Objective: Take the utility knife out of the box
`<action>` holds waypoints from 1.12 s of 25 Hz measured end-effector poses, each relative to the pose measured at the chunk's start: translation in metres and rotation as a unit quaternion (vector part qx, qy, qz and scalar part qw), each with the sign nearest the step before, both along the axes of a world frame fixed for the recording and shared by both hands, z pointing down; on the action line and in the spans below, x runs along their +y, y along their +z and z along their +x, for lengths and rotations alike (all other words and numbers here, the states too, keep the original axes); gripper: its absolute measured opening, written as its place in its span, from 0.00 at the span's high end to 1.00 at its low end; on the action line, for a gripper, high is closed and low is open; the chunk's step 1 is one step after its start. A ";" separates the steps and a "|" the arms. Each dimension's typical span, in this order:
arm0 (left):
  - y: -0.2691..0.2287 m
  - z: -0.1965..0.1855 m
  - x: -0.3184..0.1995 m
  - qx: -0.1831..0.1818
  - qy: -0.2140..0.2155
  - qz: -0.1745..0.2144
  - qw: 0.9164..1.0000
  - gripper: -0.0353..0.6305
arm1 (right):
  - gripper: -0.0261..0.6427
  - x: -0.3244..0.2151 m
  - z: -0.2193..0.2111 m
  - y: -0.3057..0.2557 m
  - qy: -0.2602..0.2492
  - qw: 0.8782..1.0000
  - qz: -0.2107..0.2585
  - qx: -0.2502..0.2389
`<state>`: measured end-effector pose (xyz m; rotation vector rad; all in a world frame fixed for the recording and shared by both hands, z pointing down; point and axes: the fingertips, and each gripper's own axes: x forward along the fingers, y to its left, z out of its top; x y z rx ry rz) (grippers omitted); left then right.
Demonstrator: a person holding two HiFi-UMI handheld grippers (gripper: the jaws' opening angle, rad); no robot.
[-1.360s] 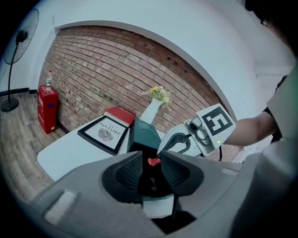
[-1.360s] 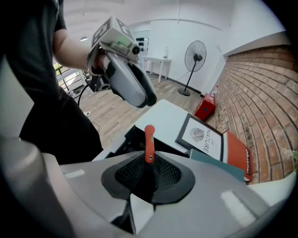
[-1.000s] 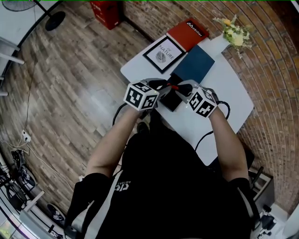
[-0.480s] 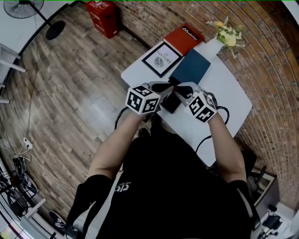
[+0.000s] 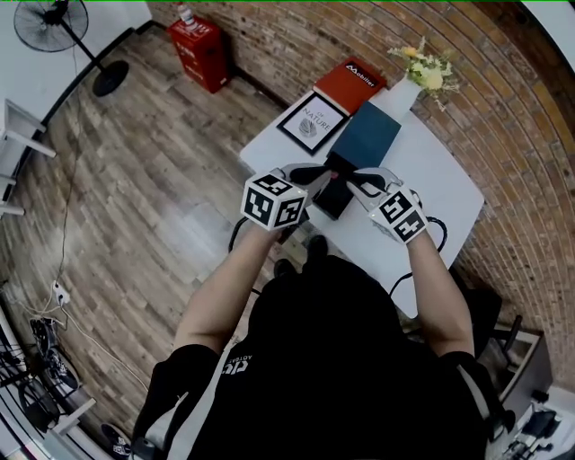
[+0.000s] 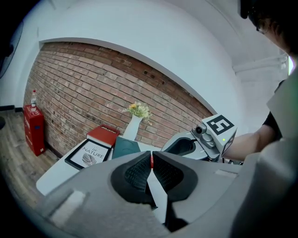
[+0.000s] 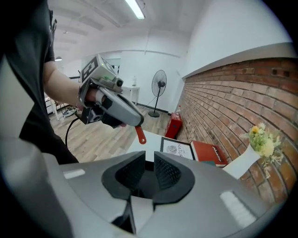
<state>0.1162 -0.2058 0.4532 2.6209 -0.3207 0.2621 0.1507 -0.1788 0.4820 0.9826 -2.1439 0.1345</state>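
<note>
A black box (image 5: 332,199) is held above the white table (image 5: 431,171) between my two grippers. My right gripper (image 5: 357,182) has its pads on the box (image 7: 145,175), which fills the gap between them, and its jaws are opening a little. My left gripper (image 5: 323,172) is shut on the red end of the utility knife (image 5: 338,177). Only a thin red sliver of the knife (image 6: 151,159) shows between the left gripper's (image 6: 151,165) pads. In the right gripper view the knife's red end (image 7: 140,135) hangs below the left gripper (image 7: 135,123).
Behind the box on the table lie a teal book (image 5: 367,135), a framed print (image 5: 312,121) and a red book (image 5: 350,76). A white vase with flowers (image 5: 418,67) stands at the far corner. A brick wall runs behind the table, and a red box (image 5: 199,40) and a fan (image 5: 63,18) stand on the wooden floor.
Both grippers have risen a little with the box between them. The red end of the knife stays at the left gripper's tips.
</note>
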 end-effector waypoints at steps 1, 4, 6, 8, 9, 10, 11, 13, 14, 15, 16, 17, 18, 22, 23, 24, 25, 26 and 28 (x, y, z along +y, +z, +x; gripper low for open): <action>-0.003 -0.003 -0.001 0.000 -0.005 0.003 1.000 0.92 | 0.88 0.002 0.002 -0.002 0.007 1.000 0.002 -0.006; -0.013 -0.010 -0.002 -0.001 -0.017 0.015 1.000 0.92 | 0.88 0.006 0.011 -0.007 0.026 0.999 0.008 -0.031; -0.021 -0.013 -0.003 0.000 -0.026 0.022 0.999 0.92 | 0.89 0.010 0.018 -0.011 0.042 0.997 0.011 -0.057; -0.029 -0.017 -0.004 0.003 -0.037 0.027 0.999 0.92 | 0.89 0.011 0.023 -0.016 0.055 0.995 0.015 -0.086; -0.033 -0.019 -0.004 0.004 -0.043 0.030 0.999 0.92 | 0.90 0.012 0.025 -0.019 0.059 0.993 0.018 -0.099; -0.037 -0.020 -0.004 0.004 -0.048 0.033 0.998 0.92 | 0.90 0.014 0.028 -0.021 0.062 0.992 0.022 -0.109; -0.041 -0.020 -0.003 0.004 -0.054 0.037 0.998 0.92 | 0.92 0.016 0.030 -0.024 0.064 0.991 0.027 -0.118; -0.048 -0.019 -0.001 0.001 -0.065 0.047 0.997 0.92 | 0.94 0.023 0.037 -0.030 0.069 0.988 0.037 -0.136; -0.051 -0.017 0.001 -0.002 -0.070 0.053 0.996 0.92 | 0.95 0.027 0.042 -0.034 0.072 0.986 0.042 -0.146; -0.055 -0.014 0.004 -0.003 -0.074 0.058 0.996 0.92 | 0.95 0.031 0.048 -0.037 0.074 0.984 0.047 -0.156; -0.059 -0.009 0.007 -0.005 -0.079 0.064 0.995 0.92 | 0.96 0.036 0.055 -0.040 0.077 0.982 0.052 -0.167; -0.063 -0.004 0.010 -0.006 -0.083 0.070 0.994 0.92 | 0.96 0.041 0.063 -0.044 0.079 0.980 0.057 -0.176; -0.067 0.002 0.014 -0.008 -0.089 0.075 0.993 0.92 | 0.96 0.047 0.071 -0.047 0.081 0.978 0.061 -0.183; -0.083 0.028 0.035 -0.014 -0.120 0.092 0.988 0.92 | 0.96 0.074 0.115 -0.064 0.099 0.973 0.081 -0.194; -0.087 0.035 0.040 -0.018 -0.130 0.095 0.987 0.92 | 0.96 0.081 0.127 -0.070 0.104 0.970 0.085 -0.201; -0.090 0.041 0.046 -0.023 -0.140 0.099 0.985 0.92 | 0.96 0.088 0.138 -0.076 0.106 0.968 0.089 -0.211; -0.093 0.046 0.053 -0.029 -0.150 0.104 0.983 0.92 | 0.96 0.095 0.146 -0.081 0.104 0.965 0.092 -0.223; -0.095 0.051 0.060 -0.036 -0.159 0.108 0.981 0.92 | 0.96 0.104 0.154 -0.084 0.100 0.962 0.094 -0.235; -0.100 0.061 0.074 -0.042 -0.176 0.117 0.977 0.92 | 0.96 0.119 0.168 -0.089 0.090 0.959 0.098 -0.251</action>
